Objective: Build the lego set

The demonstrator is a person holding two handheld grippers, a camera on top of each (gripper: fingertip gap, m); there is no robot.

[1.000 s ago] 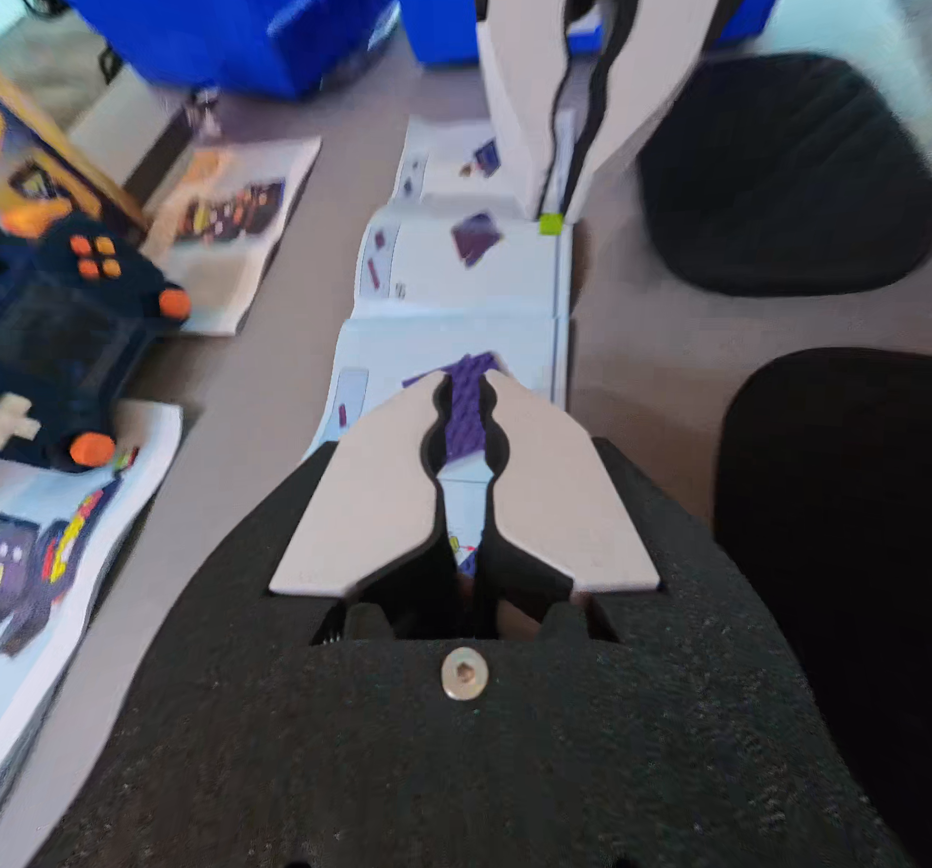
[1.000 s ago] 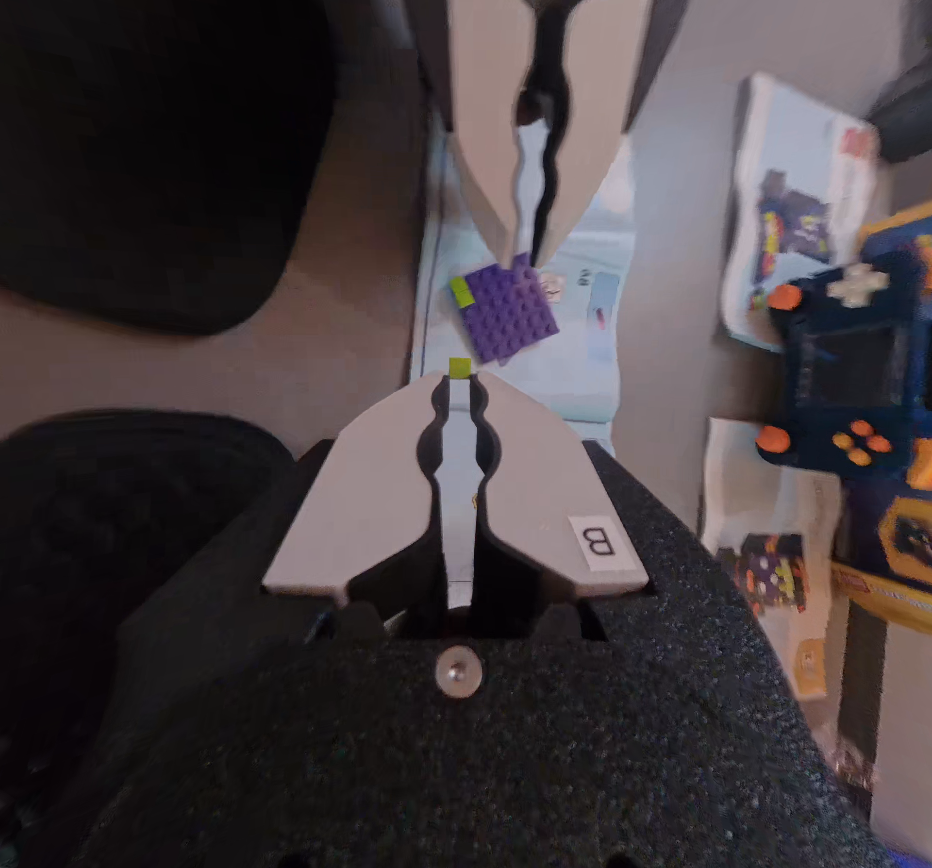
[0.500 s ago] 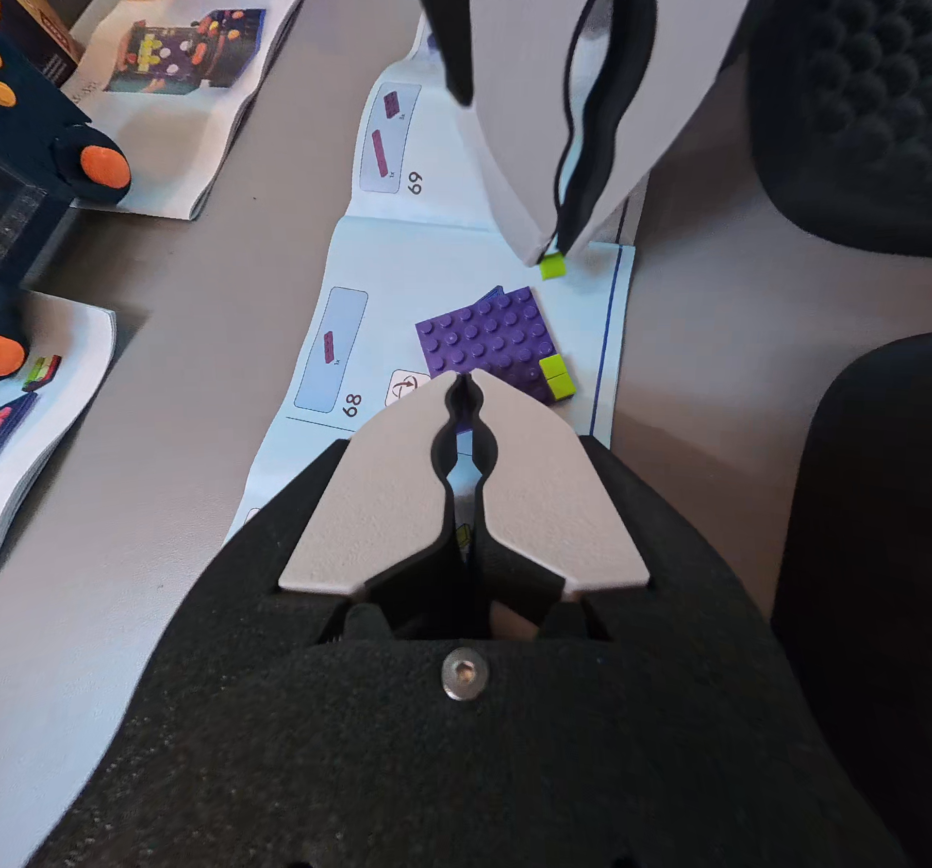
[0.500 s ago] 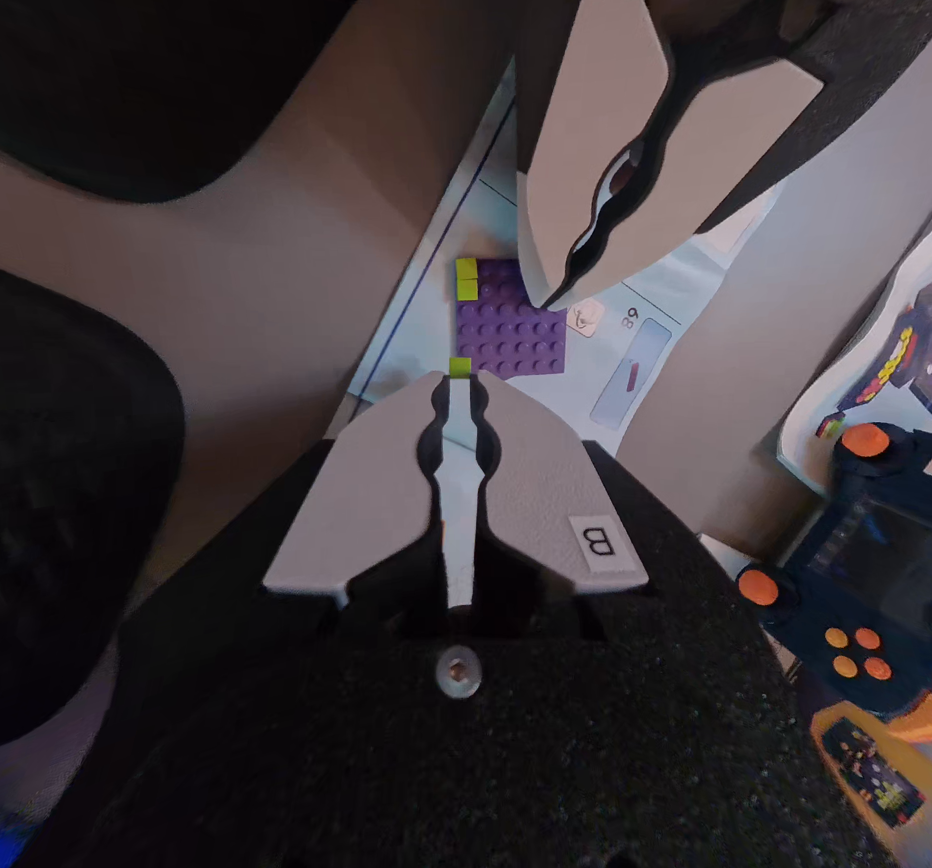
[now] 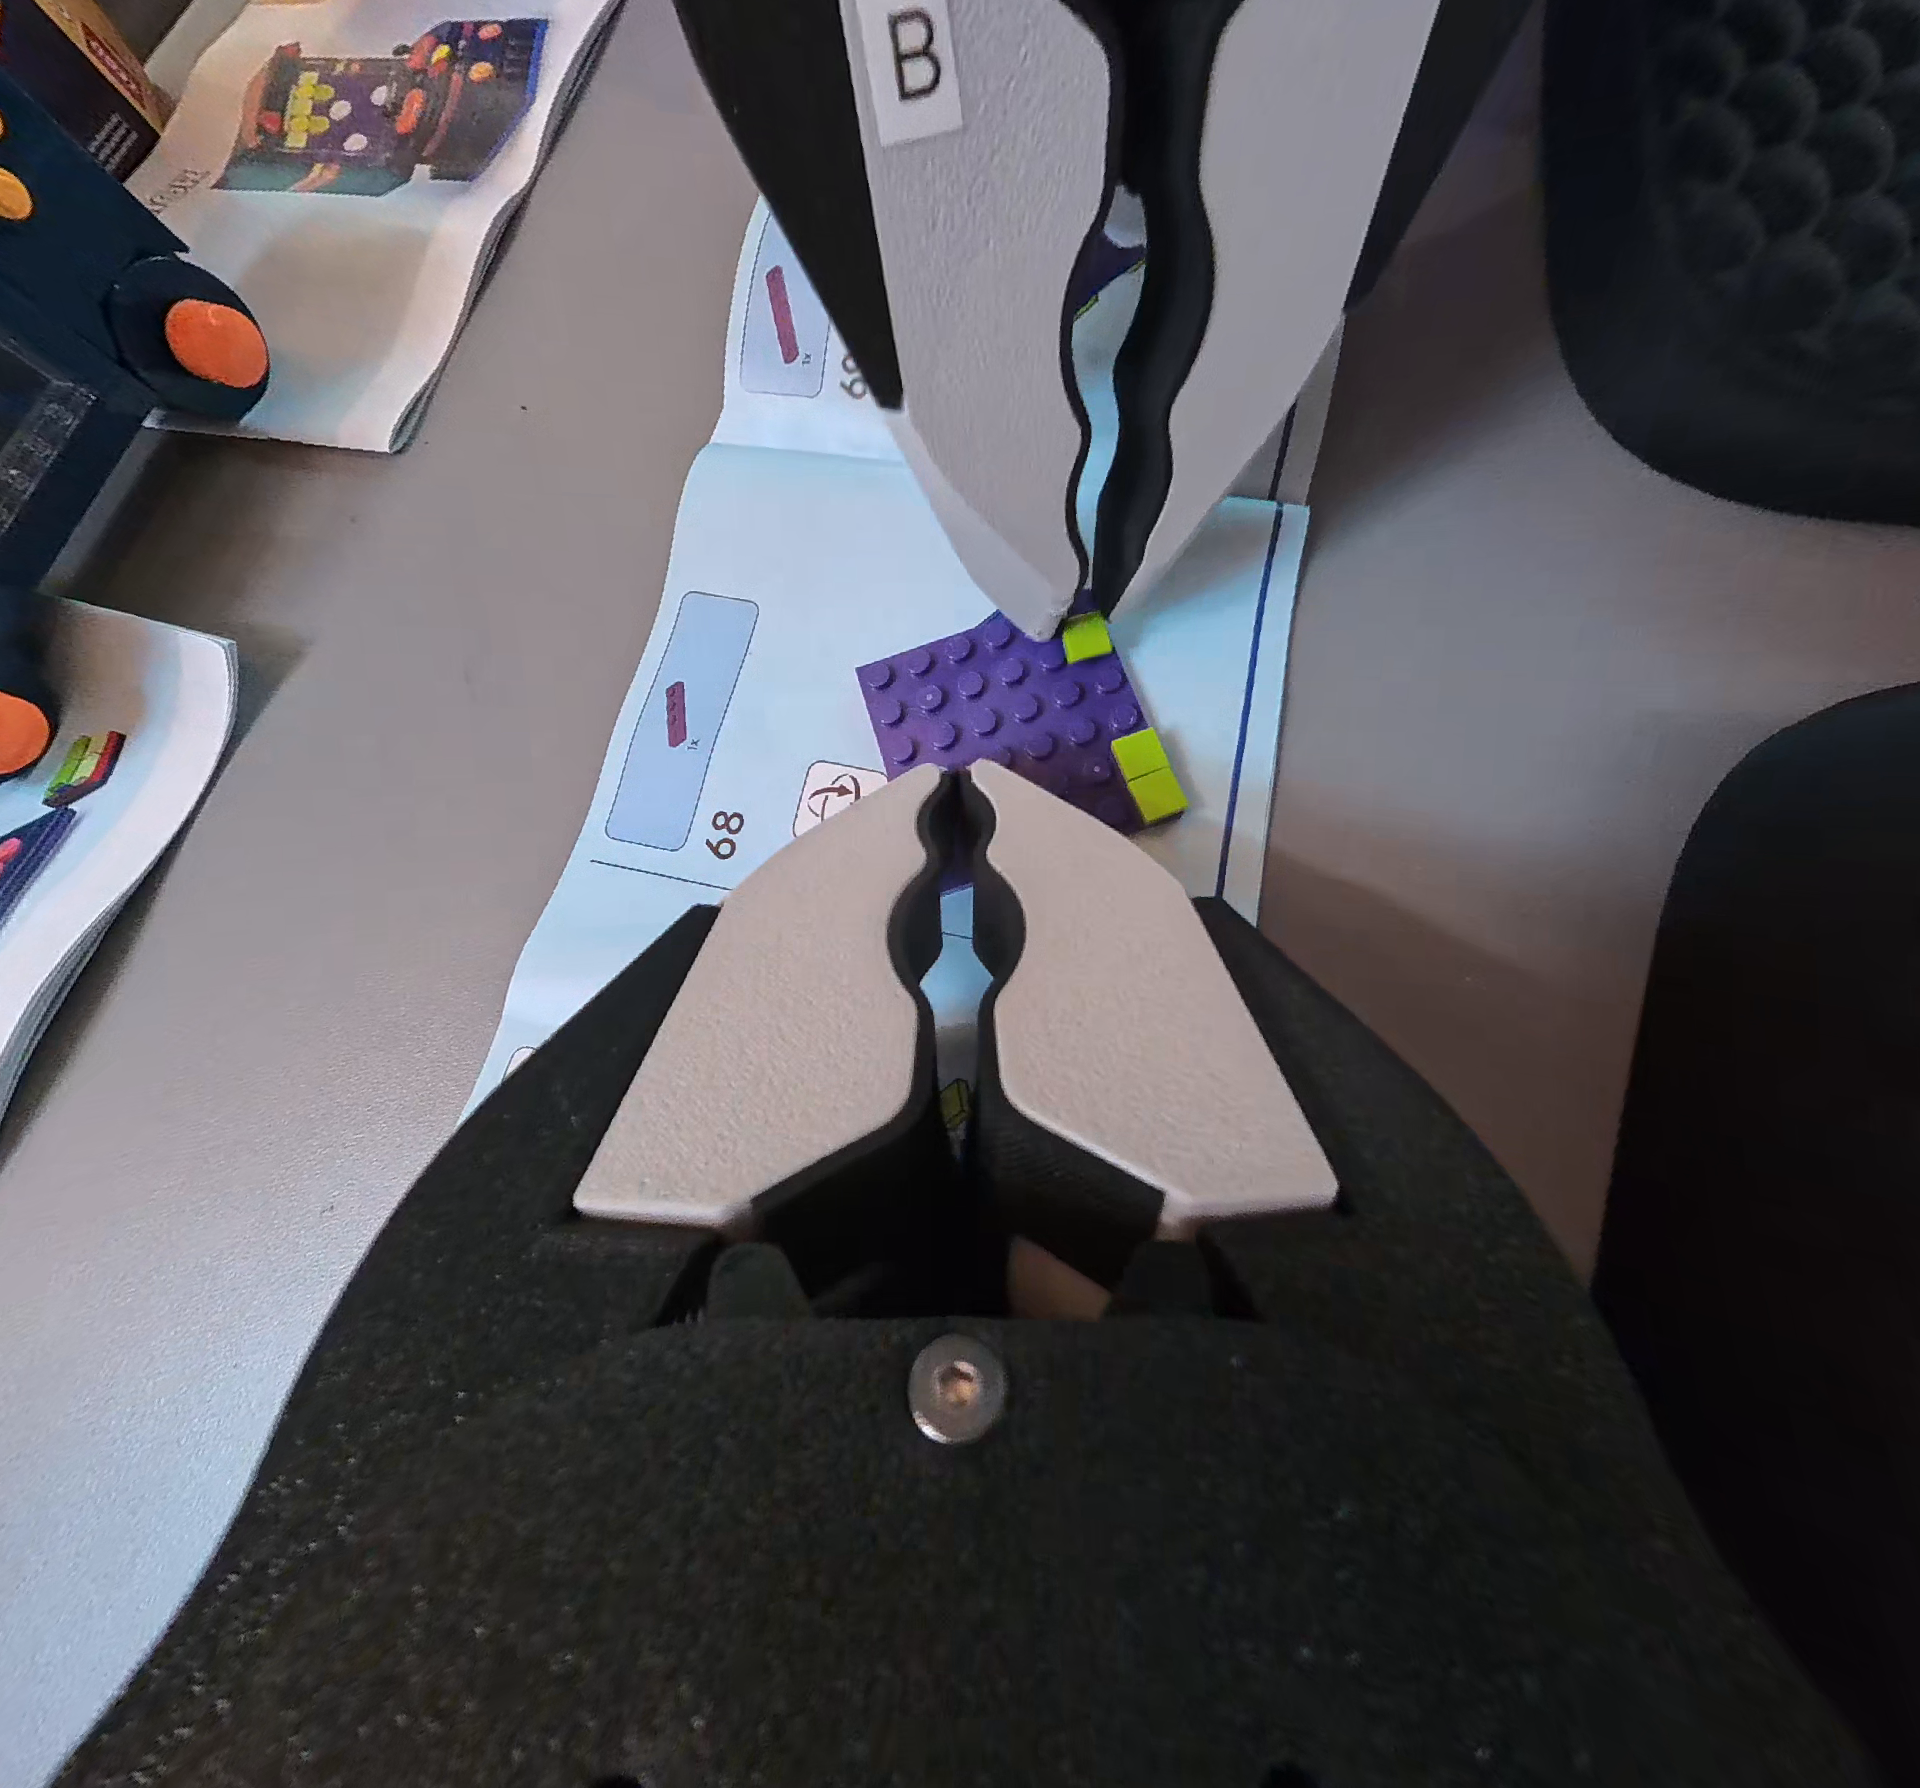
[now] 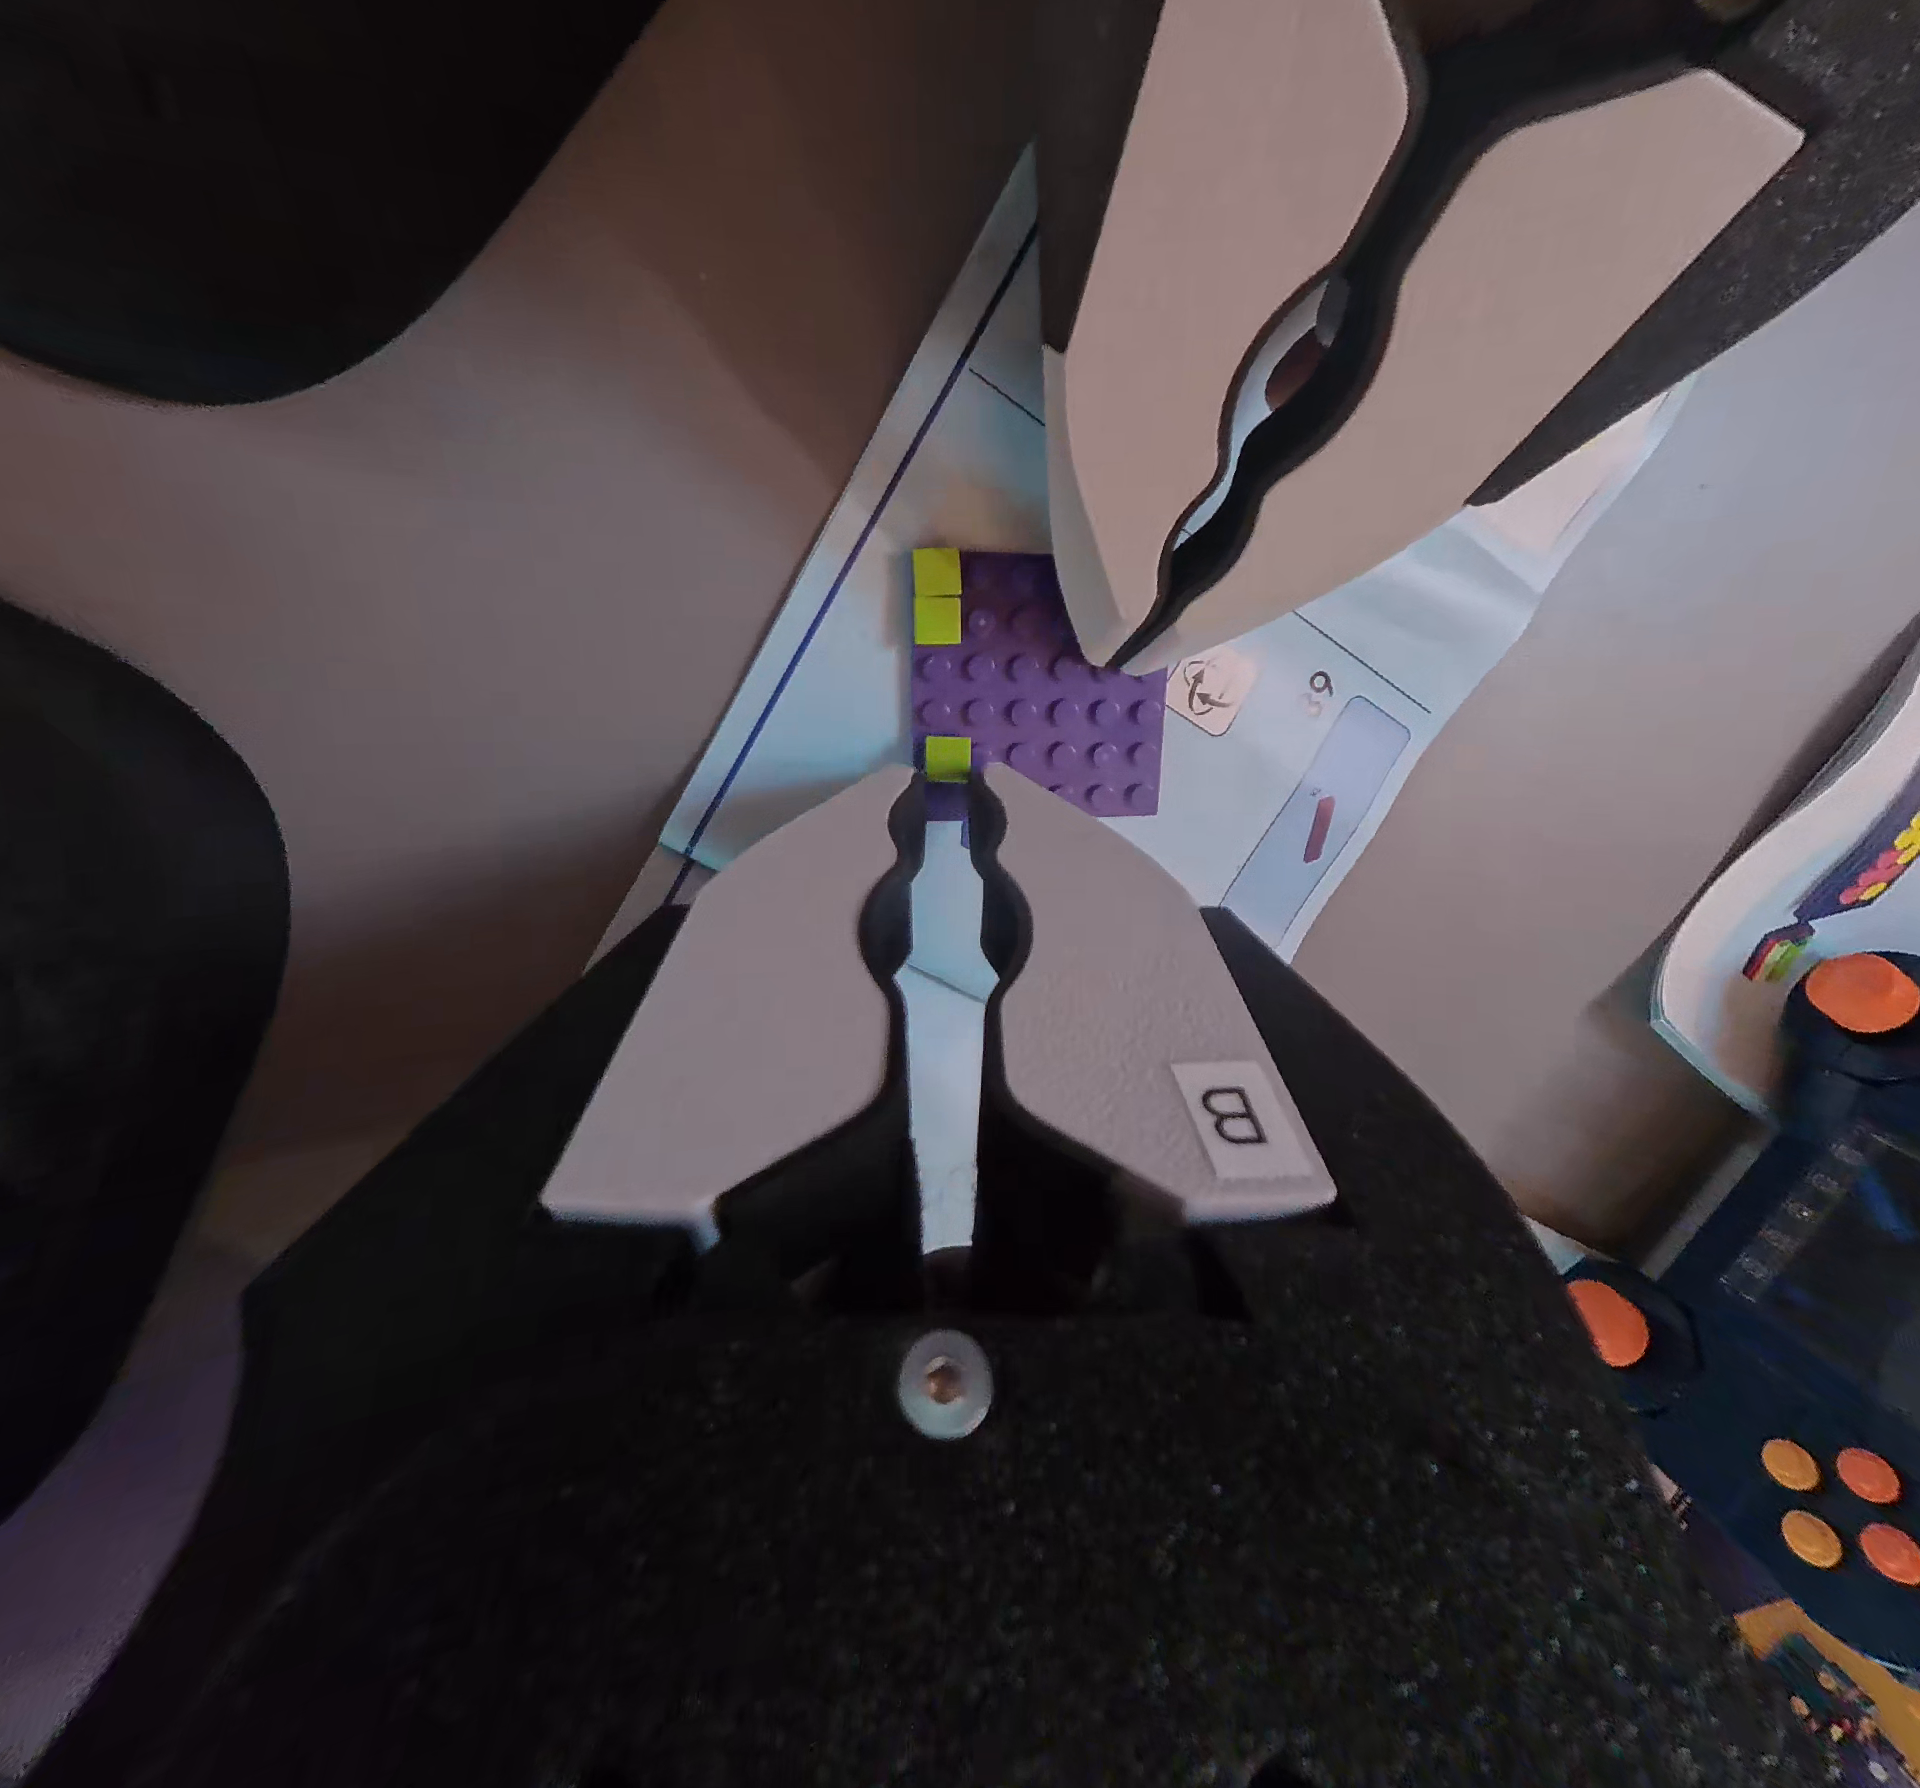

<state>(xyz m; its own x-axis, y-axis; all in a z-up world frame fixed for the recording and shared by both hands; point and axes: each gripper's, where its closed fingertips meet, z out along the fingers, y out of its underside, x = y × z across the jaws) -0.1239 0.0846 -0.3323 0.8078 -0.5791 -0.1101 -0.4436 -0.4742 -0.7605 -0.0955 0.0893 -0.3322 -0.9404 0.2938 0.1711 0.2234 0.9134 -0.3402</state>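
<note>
A purple studded plate (image 5: 997, 710) lies flat on the open instruction booklet (image 5: 790, 575). Two lime tiles (image 5: 1146, 774) sit on its near right corner. My left gripper (image 5: 956, 778) is shut, with its tips resting on the plate's near edge. My right gripper (image 5: 1083, 604) comes in from above, shut on a single lime tile (image 5: 1087, 639) that it holds at the plate's far right corner. In the right wrist view my right gripper (image 6: 948, 774) pinches that tile (image 6: 948, 757) over the plate (image 6: 1049, 710), and the left gripper (image 6: 1127, 663) touches the plate's far side.
A dark blue console model with orange buttons (image 5: 156, 356) stands at the left, also in the right wrist view (image 6: 1829, 1271). A second booklet (image 5: 395, 180) lies behind it. Two black cushioned pads (image 5: 1766, 180) (image 5: 1787, 1115) lie to the right of the booklet. Both grippers' tips are close together, under 4 cm apart.
The left gripper, which held the purple plate in the air, has set it on the booklet. The right gripper has brought its lime tile down to the plate's corner.
</note>
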